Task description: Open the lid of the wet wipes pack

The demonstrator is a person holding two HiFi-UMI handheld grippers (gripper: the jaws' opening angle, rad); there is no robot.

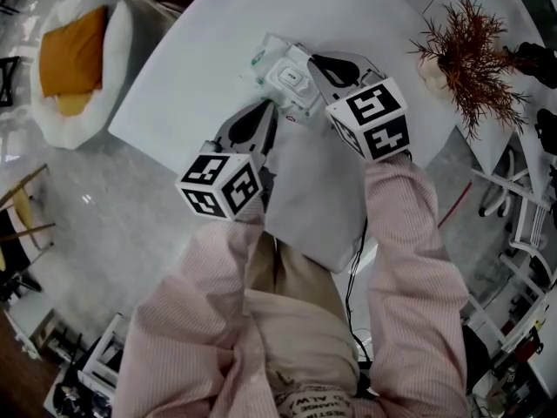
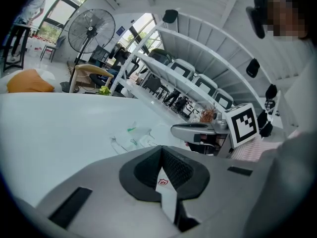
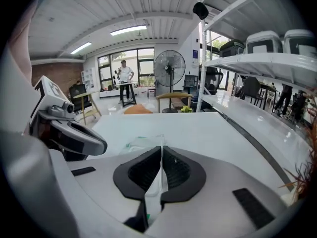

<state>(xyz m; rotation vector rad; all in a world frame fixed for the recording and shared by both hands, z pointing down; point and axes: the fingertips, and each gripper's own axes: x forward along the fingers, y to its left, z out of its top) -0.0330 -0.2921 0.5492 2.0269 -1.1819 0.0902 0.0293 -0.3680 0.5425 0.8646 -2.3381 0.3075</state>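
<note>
The wet wipes pack (image 1: pixel 283 75) lies on the white table (image 1: pixel 200 59), a pale wrapper with green print and a white lid panel on top. My left gripper (image 1: pixel 271 108) comes in from the near side and is shut on the pack's near edge; a white strip with a small red shield (image 2: pixel 163 182) shows between its pads. My right gripper (image 1: pixel 306 66) is at the pack's right side, its jaws closed on a thin clear flap (image 3: pixel 157 180) of the pack. The rest of the pack (image 3: pixel 141 144) shows just beyond the right jaws.
A dried reddish plant in a pot (image 1: pixel 468 46) stands on the table at the right. A white armchair with an orange cushion (image 1: pixel 78 50) sits on the floor at the left. White chairs (image 1: pixel 522 225) crowd the right edge. A fan (image 3: pixel 169 68) and shelving (image 3: pixel 257 58) stand beyond the table.
</note>
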